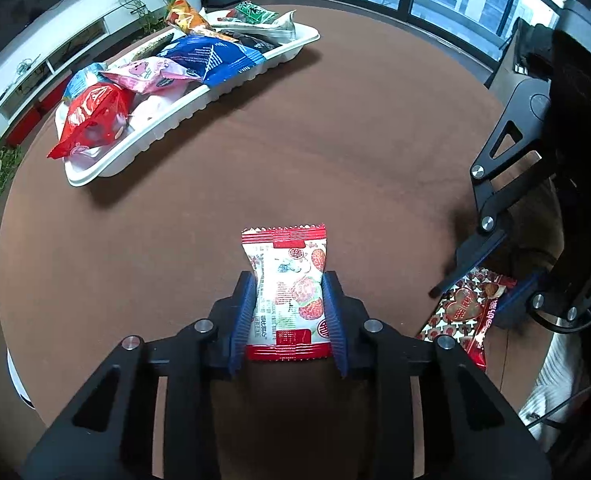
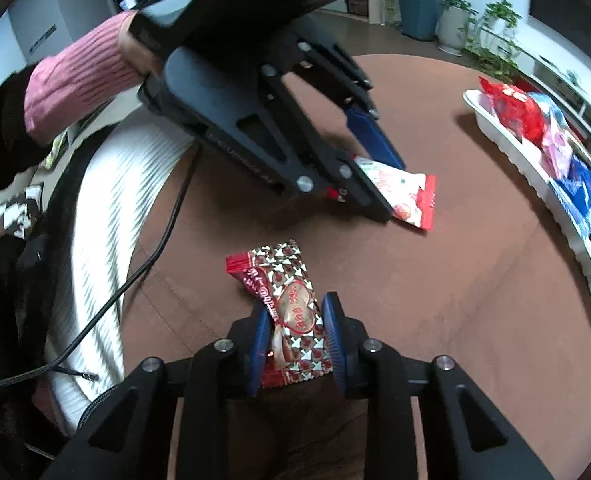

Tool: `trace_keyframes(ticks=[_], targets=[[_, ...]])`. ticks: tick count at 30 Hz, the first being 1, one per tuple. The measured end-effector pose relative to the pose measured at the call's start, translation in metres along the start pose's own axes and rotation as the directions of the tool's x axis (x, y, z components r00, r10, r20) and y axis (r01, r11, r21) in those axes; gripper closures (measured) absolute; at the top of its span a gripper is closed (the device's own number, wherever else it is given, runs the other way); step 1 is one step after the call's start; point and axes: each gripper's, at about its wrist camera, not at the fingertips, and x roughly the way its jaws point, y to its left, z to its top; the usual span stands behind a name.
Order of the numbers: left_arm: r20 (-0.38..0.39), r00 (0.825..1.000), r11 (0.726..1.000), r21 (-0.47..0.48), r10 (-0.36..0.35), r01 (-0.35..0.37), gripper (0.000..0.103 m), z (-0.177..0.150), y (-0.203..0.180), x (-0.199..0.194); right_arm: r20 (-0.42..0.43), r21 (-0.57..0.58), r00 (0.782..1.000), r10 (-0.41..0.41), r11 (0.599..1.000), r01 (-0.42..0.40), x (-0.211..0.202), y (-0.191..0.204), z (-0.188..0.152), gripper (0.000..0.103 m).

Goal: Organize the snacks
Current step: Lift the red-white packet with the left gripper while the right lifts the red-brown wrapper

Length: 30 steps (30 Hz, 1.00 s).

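Task mostly done by the look of it: white tray point(image 1: 183, 120) at 11 o'clock in the left wrist view already piled with packets, e.g. blue packet point(image 1: 211, 58), pink packet point(image 1: 147, 74), red packet point(image 1: 91, 120), orange and green ones further back. Two snacks left, both off the tray. Left gripper point(image 1: 291, 316) closed onto the red-and-white date snack point(image 1: 287, 292), pads pinching its sides, packet low over the brown round table point(image 1: 295, 140); can't tell if it touches. Right gripper point(image 2: 295, 328) clamped on the heart-print snack point(image 2: 291, 312), near the table edge at 4 o'clock of the left view. Remaining, I judge: carry both to the tray. Tray is well apart, open table between, nothing blocking. Watch: the two grippers sit close together, black cable point(image 2: 151, 248) hangs off the table edge at 9 o'clock in the right view, tray is heaped so packets could slide off. Plants and windows beyond.
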Motion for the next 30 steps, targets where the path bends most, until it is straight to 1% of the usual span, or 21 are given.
trace_keyframes(ticks=[5, 11, 20, 24, 26, 27, 30], targets=[[0.012, 1.0, 0.999, -0.034, 0.003, -0.002, 0.073, -0.004, 0.001, -0.002, 0.047, 0.097, 0.998, 0.039, 0.994, -0.044, -0.008, -0.015, -0.008, 0.075], [0.02, 1.0, 0.998, -0.062, 0.0, 0.001, 0.073, -0.007, -0.001, -0.006, 0.106, 0.205, 0.99, 0.093, 0.972, -0.114, -0.013, -0.029, -0.016, 0.076], [0.046, 0.999, 0.995, -0.1, -0.008, 0.013, 0.073, -0.009, 0.0, -0.011, 0.163, 0.304, 0.979, 0.119, 0.938, -0.165, -0.016, -0.045, -0.027, 0.077], [0.053, 0.999, 0.994, -0.11, -0.007, 0.012, 0.073, -0.009, 0.001, -0.013, 0.148, 0.272, 0.984, 0.1, 0.952, -0.137, -0.014, -0.036, -0.025, 0.077], [0.051, 0.999, 0.994, -0.113, -0.005, 0.01, 0.073, -0.01, 0.001, -0.013, 0.118, 0.23, 0.99, 0.083, 0.967, -0.108, -0.013, -0.031, -0.02, 0.077], [0.05, 0.999, 0.993, -0.117, -0.003, 0.009, 0.073, -0.011, 0.002, -0.013, 0.107, 0.203, 0.992, 0.062, 0.976, -0.083, -0.012, -0.026, -0.016, 0.077], [0.051, 0.999, 0.992, -0.125, -0.004, 0.01, 0.073, -0.012, 0.002, -0.013, 0.074, 0.155, 0.997, 0.026, 0.987, -0.037, -0.007, -0.018, -0.009, 0.075]])
